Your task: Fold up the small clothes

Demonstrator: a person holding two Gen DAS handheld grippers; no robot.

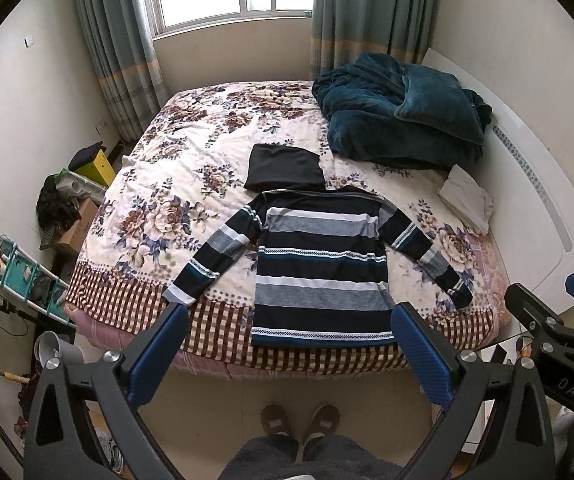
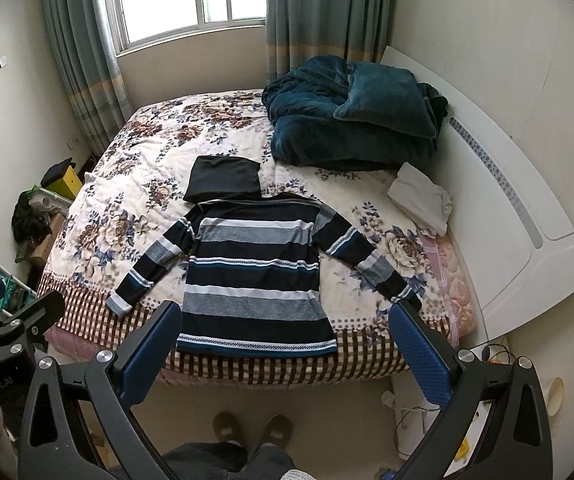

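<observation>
A striped long-sleeved sweater (image 1: 319, 264) (image 2: 257, 272) in navy, grey, white and teal lies flat on the bed, sleeves spread out and hem toward the near edge. A folded black garment (image 1: 285, 168) (image 2: 225, 178) rests just beyond its collar. My left gripper (image 1: 291, 344) hangs open above the floor in front of the bed, with nothing between its blue pads (image 1: 159, 356). My right gripper (image 2: 285, 340) is likewise open and empty, held back from the hem. Each gripper shows at the edge of the other's view, the right gripper (image 1: 559, 340) and the left gripper (image 2: 3, 320).
A crumpled teal blanket (image 1: 403, 112) (image 2: 355, 116) fills the far right of the floral bedspread (image 1: 175, 184), with a white folded cloth (image 1: 467, 198) beside the white headboard (image 2: 527, 208). Boxes and a rack (image 1: 27, 276) crowd the left floor. A person's slippered feet (image 1: 299, 424) stand below.
</observation>
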